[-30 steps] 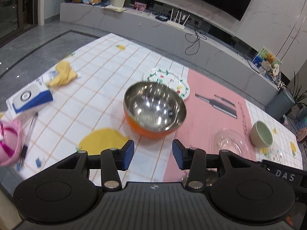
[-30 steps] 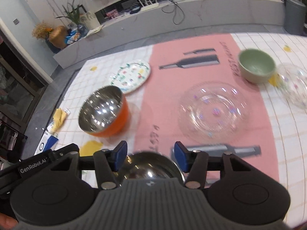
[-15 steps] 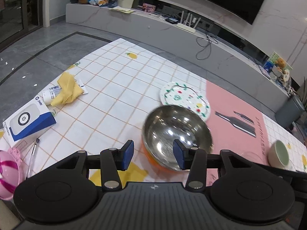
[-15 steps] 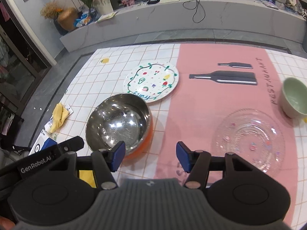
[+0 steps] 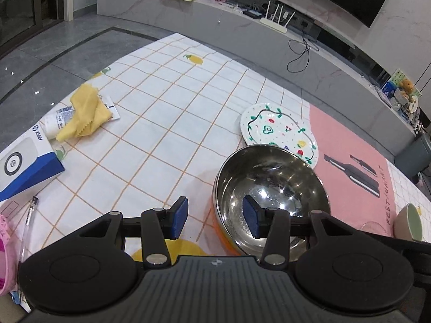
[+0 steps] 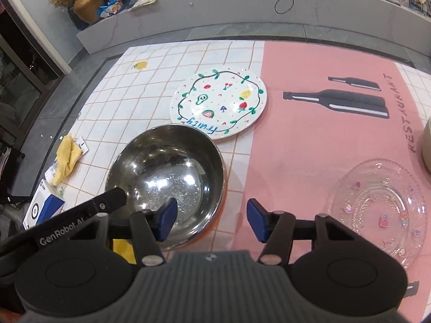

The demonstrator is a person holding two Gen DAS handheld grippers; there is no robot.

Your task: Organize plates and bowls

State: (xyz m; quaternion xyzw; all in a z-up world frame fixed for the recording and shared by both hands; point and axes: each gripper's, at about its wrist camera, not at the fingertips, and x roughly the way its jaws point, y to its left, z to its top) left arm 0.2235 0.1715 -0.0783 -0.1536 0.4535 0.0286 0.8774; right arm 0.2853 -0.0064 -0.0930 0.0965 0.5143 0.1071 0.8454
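From my left wrist camera, the near part of the steel bowl [image 5: 272, 191] is hidden behind the gripper body, and only a sliver of its orange outside shows at the lower left; the green bowl [image 5: 409, 222] at the far right is half covered by the housing, and beside it I can make out just a thin arc of the glass plate [image 5: 373, 227]. The left gripper [image 5: 214, 219] has its jaws apart with nothing clamped: the left pad hangs over the checked cloth [image 5: 161, 123], the right pad is seen against the bowl's interior, so the bowl's left rim falls between them, though I cannot tell whether either pad touches it. The painted plate [image 5: 278, 132] lies just beyond the bowl, its near edge hidden by the bowl's rim. From my right wrist camera, the steel bowl [image 6: 167, 183] sits ahead and left, partly masked by the other gripper's black arm. The right gripper [image 6: 211, 220] is also spread and empty, its left pad over the bowl's inside and its right pad over the pink mat [image 6: 309, 140]. The glass plate [image 6: 379, 210] lies to the right, the painted plate [image 6: 219, 102] beyond the bowl, and the green bowl [image 6: 425, 145] is cut off by the frame edge
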